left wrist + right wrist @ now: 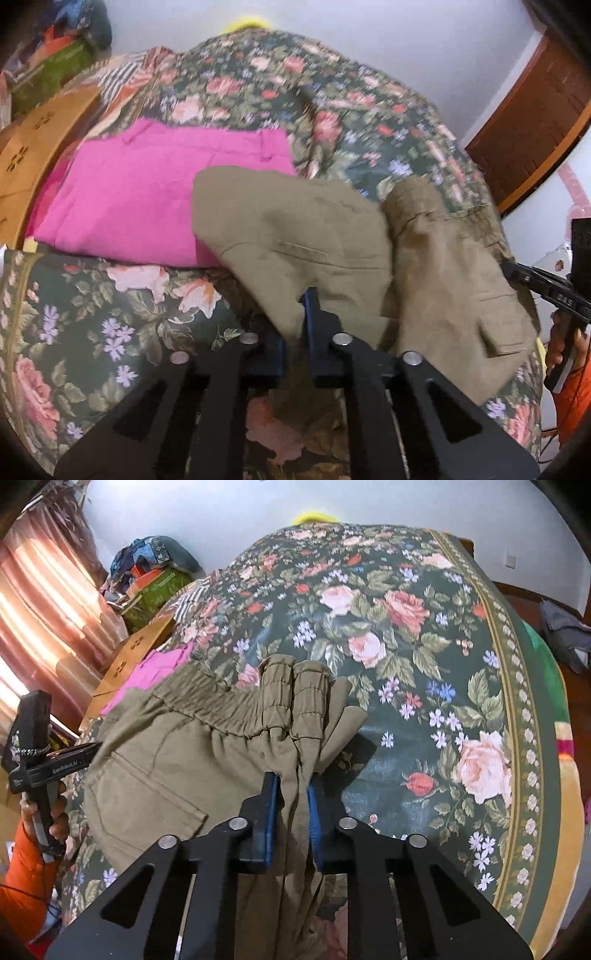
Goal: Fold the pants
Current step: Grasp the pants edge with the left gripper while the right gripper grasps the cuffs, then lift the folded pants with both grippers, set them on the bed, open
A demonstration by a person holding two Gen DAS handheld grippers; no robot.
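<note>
Khaki pants (pixel 295 229) lie rumpled on the floral bedspread (pixel 110 314), pocket side up. My left gripper (pixel 304 314) is shut on a fold at the cloth's near edge; one blue pad shows and the cloth covers the other. In the right wrist view the elastic waistband (pixel 236 698) bunches up, and my right gripper (pixel 293 797) is shut on a gathered strip of the pants (pixel 147 775) between both blue pads. A person's hand (pixel 55 812) in an orange sleeve holds the left tool's handle.
Folded pink pants (pixel 147 192) lie just beyond the khaki ones. A brown cardboard box (pixel 33 155) and a pile of bags (pixel 55 55) stand at the bed's far left. The bedspread (pixel 406 664) stretches right to its bordered edge (pixel 517 738). A curtain (pixel 48 602) hangs left, and a wooden door (pixel 535 122) shows at the right.
</note>
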